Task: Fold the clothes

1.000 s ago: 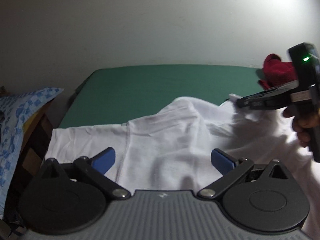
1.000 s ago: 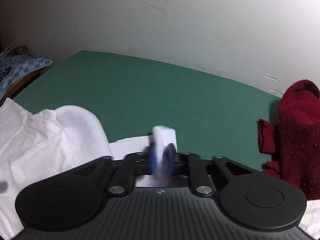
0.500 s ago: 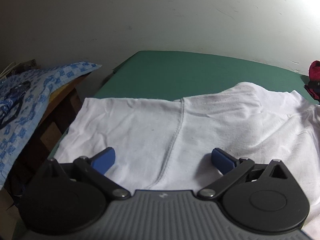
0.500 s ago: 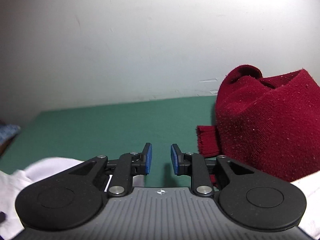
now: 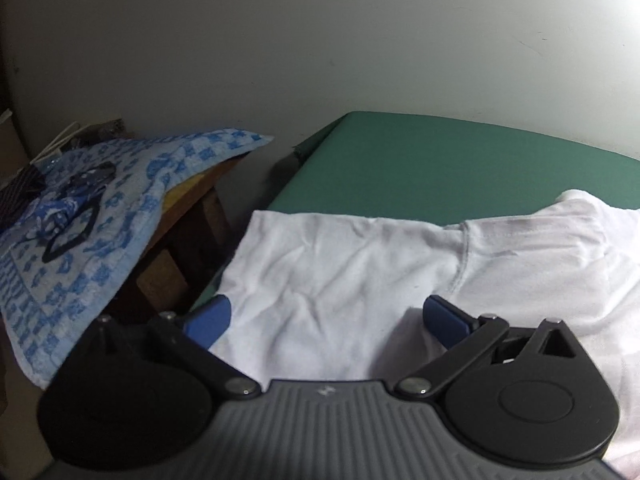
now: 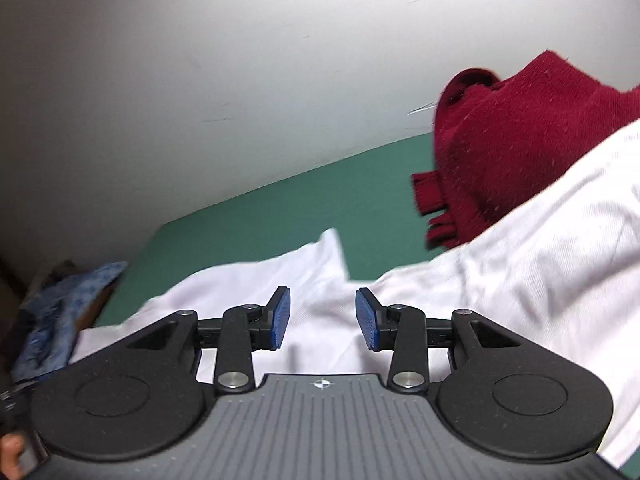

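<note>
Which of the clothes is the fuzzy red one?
The dark red knitted garment, bunched at the far right of the green surface. The white shirt is smooth and spread flat; the blue checked cloth lies off to the side.

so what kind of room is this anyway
Probably a home room, perhaps a bedroom: a flat green padded surface against a plain white wall, a white cotton t-shirt spread on it, and a blue patterned cloth beside.

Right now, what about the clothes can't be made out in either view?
- White shirt: near hem hidden behind the left gripper; right side cut off by the frame.
- Red sweater: lower part covered by white cloth, right side cut off by the right wrist view's edge.
- Blue cloth: blurred in the right wrist view.
</note>
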